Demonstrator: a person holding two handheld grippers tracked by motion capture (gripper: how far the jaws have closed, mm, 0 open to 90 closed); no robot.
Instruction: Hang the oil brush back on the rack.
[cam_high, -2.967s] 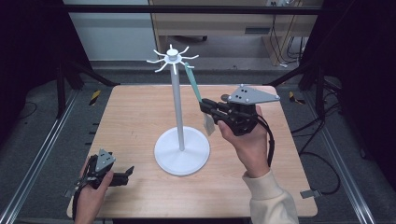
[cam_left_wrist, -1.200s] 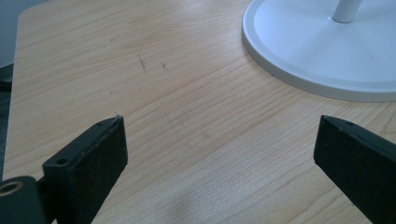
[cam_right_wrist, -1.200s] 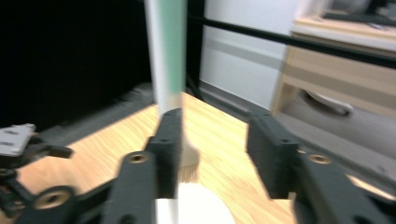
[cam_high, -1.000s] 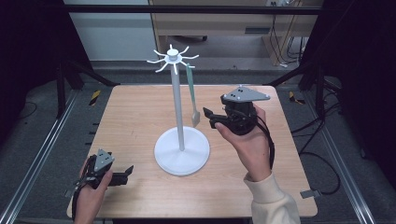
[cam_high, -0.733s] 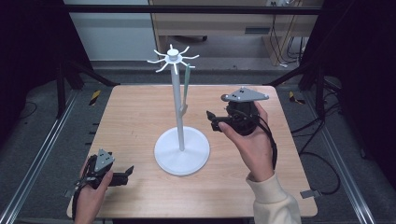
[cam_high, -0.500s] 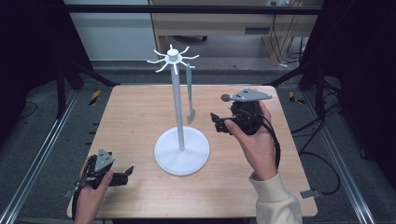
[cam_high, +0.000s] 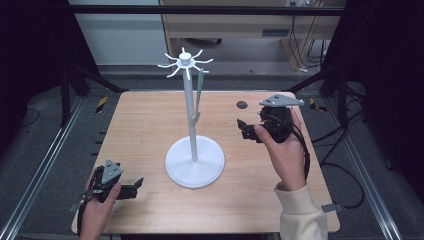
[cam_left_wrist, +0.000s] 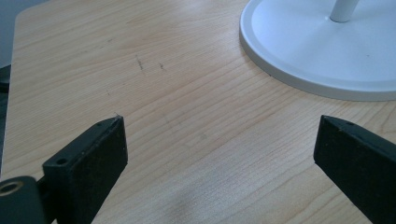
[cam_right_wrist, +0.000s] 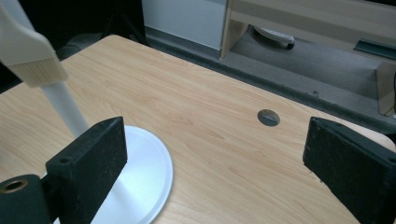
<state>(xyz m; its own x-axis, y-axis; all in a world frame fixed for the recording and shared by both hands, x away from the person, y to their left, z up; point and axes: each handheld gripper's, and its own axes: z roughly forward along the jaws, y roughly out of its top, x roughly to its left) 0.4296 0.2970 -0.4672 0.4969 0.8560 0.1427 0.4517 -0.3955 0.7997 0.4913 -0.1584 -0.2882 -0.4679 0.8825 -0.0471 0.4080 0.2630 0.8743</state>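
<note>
- The brush (cam_high: 198, 95) now hangs on the white stand (cam_high: 193, 125), at the frame centre.
- The right tool (cam_high: 243, 129) has just been opening; nothing between its jaws.
- The left tool (cam_high: 136, 185) rests released on the counter (cam_high: 145, 125), lower left.
- The hanging seems done; only retreat is left.

light: even, overhead | surroundings: dark | blur: brush (cam_right_wrist: 28, 51) (near lens) perhaps soft | glare: none

Brush (cam_right_wrist: 29, 49) handle cut off above.
</note>
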